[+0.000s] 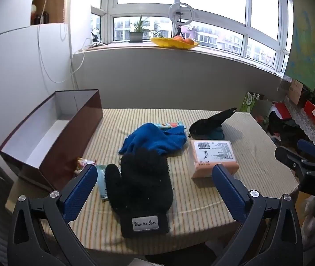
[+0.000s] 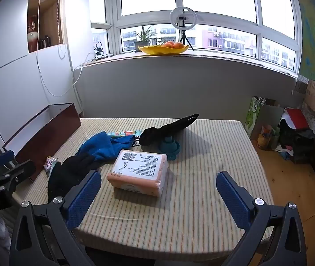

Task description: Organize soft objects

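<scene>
Both claws, left (image 1: 155, 177) and right (image 2: 158, 185), gaped wide, holding nothing; fuzzy black knit glove (image 1: 142, 188) lay just left of the pink plastic-wrapped tissue pack (image 1: 214, 157).

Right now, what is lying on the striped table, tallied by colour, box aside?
Black: 2, glove and pouch
Blue: 1, cloth
Teal: 1, teal item
Pink: 1, tissue pack
Multicoloured: 3, small packets
Total: 8

A yellow fruit bowl (image 2: 163, 49) with oranges stood on the windowsill (image 2: 201, 55), beside a potted plant (image 1: 136, 32) and a ring light (image 2: 183, 17) on a small tripod; a white cable (image 1: 46, 71) hung down the wall
</scene>
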Motion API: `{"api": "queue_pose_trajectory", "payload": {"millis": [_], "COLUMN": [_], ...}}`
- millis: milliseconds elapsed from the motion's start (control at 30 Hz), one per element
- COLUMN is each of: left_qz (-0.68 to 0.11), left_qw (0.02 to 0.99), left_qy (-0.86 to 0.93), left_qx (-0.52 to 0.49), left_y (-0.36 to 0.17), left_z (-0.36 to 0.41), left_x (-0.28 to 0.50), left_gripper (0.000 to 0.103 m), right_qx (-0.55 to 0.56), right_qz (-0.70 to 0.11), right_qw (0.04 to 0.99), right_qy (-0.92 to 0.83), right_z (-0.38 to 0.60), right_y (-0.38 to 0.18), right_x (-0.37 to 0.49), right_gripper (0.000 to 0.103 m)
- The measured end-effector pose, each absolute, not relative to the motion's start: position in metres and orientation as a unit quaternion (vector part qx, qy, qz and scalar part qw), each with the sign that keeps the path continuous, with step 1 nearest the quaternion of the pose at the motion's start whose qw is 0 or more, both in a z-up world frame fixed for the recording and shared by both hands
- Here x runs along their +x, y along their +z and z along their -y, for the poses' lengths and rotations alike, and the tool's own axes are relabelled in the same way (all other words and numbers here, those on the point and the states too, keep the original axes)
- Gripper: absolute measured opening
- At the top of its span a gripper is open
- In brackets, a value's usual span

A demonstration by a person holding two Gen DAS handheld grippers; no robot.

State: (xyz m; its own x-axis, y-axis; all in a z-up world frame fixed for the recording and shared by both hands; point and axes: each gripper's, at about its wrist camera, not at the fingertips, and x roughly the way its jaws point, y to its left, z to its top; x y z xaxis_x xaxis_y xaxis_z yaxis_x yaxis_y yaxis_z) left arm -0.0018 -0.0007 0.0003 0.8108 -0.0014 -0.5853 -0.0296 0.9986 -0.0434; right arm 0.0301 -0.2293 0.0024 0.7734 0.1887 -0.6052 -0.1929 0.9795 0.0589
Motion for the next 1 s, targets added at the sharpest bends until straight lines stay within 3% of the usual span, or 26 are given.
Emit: {"api": "queue_pose_trajectory", "payload": {"millis": [1000], "left_qz": [-0.326], "left_qw": [0.945], "left_qy": [0.007], "left_qx": [-0.025], "left_y": [-0.014], "left_z": [0.004], "left_x": [-0.001], "left_gripper": [0.102], "right_qx": [-0.009], "right_qz": [-0.33], "right_qw": [0.939], "right_qy": [0.099], "right_z": [0.226], "right_y": [-0.01], "right_x": [0.033], "right_gripper": [0.103]}}
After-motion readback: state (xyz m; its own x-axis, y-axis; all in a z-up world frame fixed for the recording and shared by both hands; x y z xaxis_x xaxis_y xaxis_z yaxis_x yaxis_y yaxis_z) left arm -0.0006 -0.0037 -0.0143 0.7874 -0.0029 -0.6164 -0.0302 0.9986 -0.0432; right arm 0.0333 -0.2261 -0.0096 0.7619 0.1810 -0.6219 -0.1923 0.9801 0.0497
